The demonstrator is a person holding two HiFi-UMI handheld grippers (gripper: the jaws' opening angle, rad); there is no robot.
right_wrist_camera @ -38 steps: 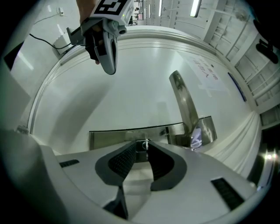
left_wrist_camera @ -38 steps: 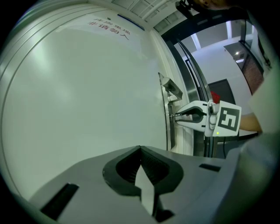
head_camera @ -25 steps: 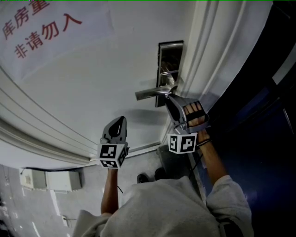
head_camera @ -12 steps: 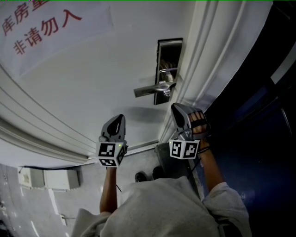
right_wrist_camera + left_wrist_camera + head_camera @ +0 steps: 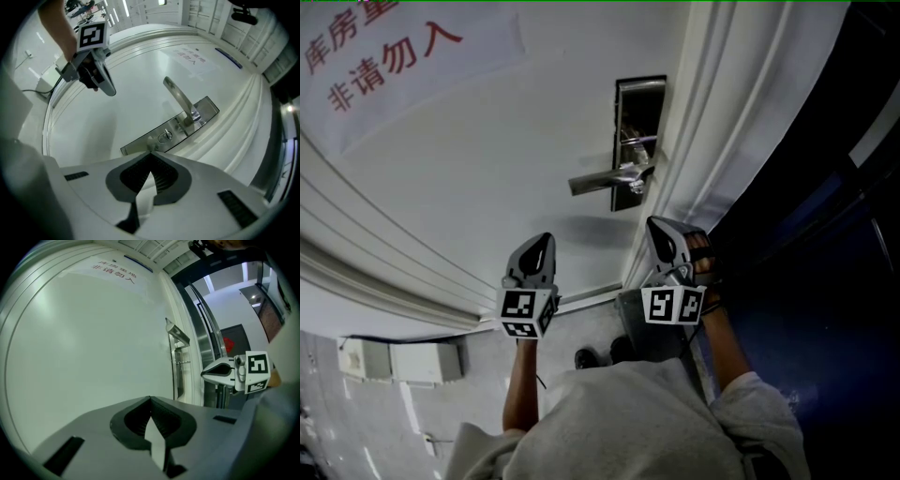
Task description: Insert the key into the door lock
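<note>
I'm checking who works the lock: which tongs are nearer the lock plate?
The right tongs, just closed on nothing, below the lock plate at the door edge; the left tongs sit farther left.

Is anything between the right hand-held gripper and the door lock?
Nothing visible does: open air lies between the right hand-held gripper, whose jaws have just closed empty, and the door lock; the lever handle sits aside.

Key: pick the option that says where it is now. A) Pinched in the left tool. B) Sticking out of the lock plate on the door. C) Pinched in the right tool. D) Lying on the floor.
B: the key sticks out of the lock plate near the door handle; the right tool, its jaws just closed on nothing, stands apart from it.
</note>
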